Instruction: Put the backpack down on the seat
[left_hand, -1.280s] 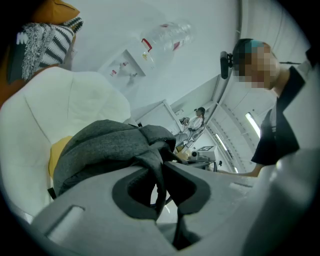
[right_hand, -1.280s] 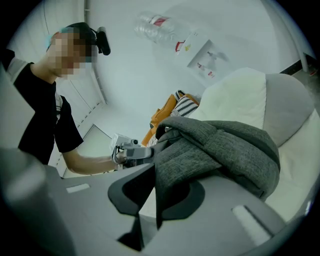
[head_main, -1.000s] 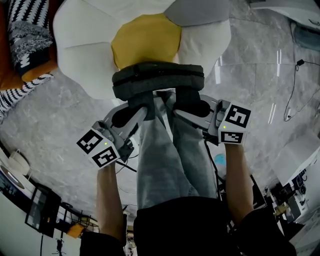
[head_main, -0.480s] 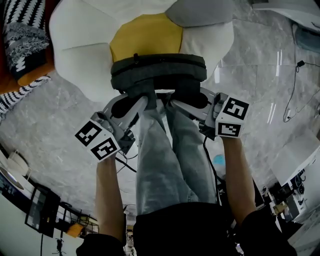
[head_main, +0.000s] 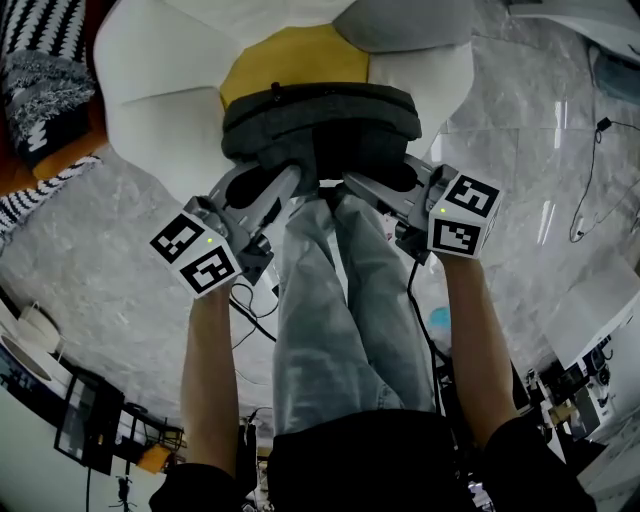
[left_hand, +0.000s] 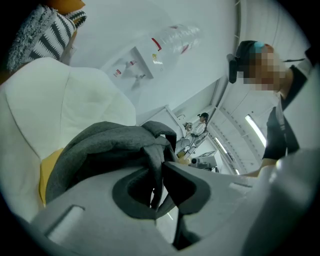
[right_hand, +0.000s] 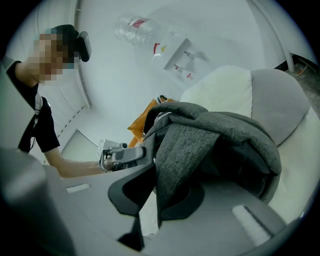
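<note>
While left tool (left_hand: 158, 176) and right tool (right_hand: 154, 186) clench its straps (left_hand: 153, 152), the backpack (head_main: 320, 112) hangs long axis left-to-right over the seat (head_main: 160, 105).

Backpack (head_main: 318, 115) over the seat (head_main: 160, 110) — perhaps touching; left gripper (head_main: 287, 183) at its left, right gripper (head_main: 352, 184) right.

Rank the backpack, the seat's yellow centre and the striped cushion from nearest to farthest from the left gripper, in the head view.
1. backpack: its strap is pinched in the left gripper, just ahead.
2. yellow centre: beyond the backpack.
3. striped cushion: far off, upper left corner.
</note>
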